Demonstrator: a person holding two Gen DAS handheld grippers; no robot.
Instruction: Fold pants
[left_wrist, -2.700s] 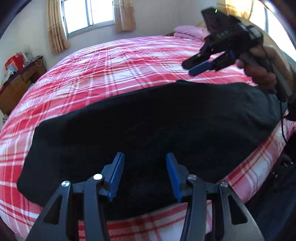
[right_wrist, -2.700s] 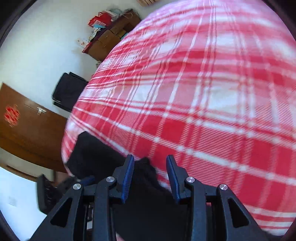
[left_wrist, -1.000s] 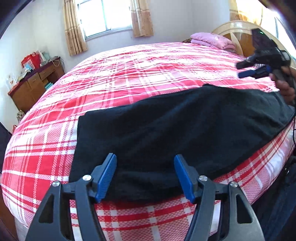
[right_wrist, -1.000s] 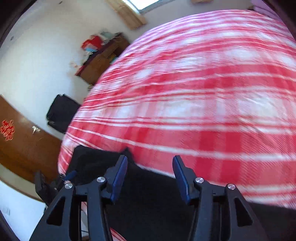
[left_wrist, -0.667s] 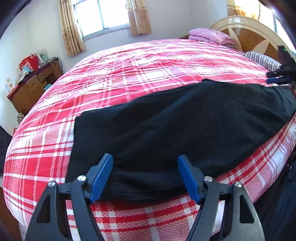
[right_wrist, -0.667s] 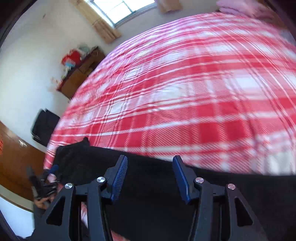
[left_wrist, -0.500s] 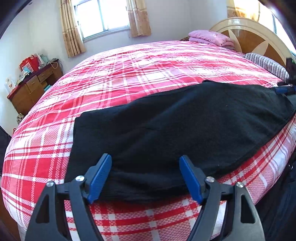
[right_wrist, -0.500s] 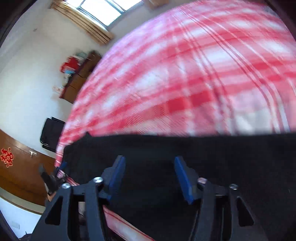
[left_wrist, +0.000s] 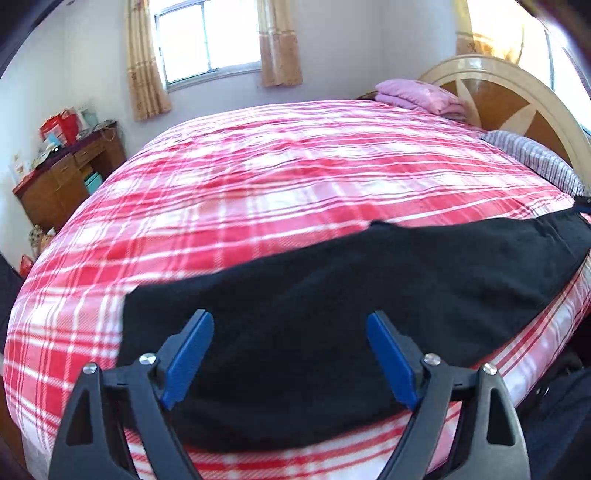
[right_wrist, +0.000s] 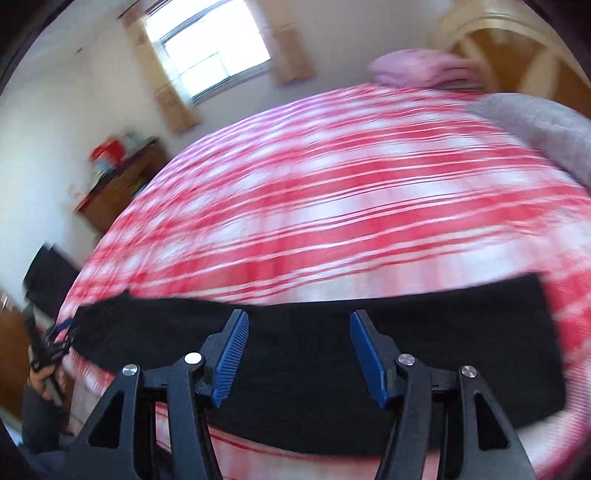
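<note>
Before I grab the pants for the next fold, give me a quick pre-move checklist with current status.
1. Black fabric pants lying flat along the near edge of the red-and-white plaid bedspread: ok.
2. Left tool free of cloth, jaws opening, nothing between them: ok.
3. Right tool open and holding nothing: ok.
4. Right-hand end of pants squared off: ok.
5. Layers underneath evenly aligned: cannot tell.
6. Right wrist view sharp enough to aim: not ok, blurred.

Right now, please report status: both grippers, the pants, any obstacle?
Left gripper opening, nothing between its jaws; right gripper open, empty. Black pants lie flat along bed's near edge. No obstacle on them.
</note>
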